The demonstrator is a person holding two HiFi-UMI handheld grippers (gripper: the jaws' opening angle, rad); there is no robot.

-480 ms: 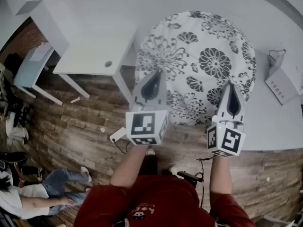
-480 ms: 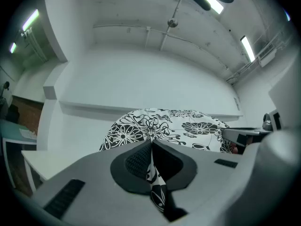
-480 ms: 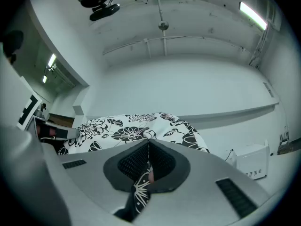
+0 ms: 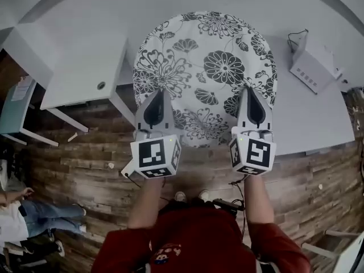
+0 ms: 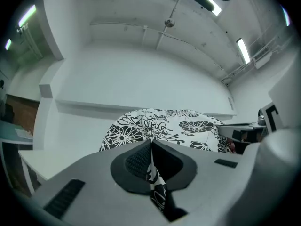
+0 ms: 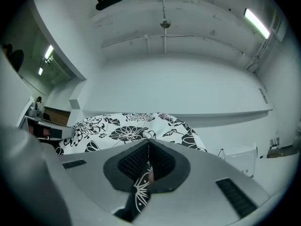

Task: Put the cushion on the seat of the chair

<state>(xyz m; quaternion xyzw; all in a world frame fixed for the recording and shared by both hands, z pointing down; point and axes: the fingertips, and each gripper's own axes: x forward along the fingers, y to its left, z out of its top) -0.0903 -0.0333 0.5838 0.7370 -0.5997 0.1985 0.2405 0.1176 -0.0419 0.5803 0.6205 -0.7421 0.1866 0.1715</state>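
Head view shows the round white fabric cushion with black flowers (image 4: 207, 67) spreading ahead of the left gripper (image 4: 158, 94) and right gripper (image 4: 250, 91), each pinching its near edge, set well apart, probably to carry it flat.

White table (image 4: 314, 121) w/ white box (image 4: 311, 67) on it.

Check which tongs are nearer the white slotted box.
Right. The right tongs, shut on the floral cushion edge, sit down-left of the white slotted box; the left tongs grip the same edge farther left.
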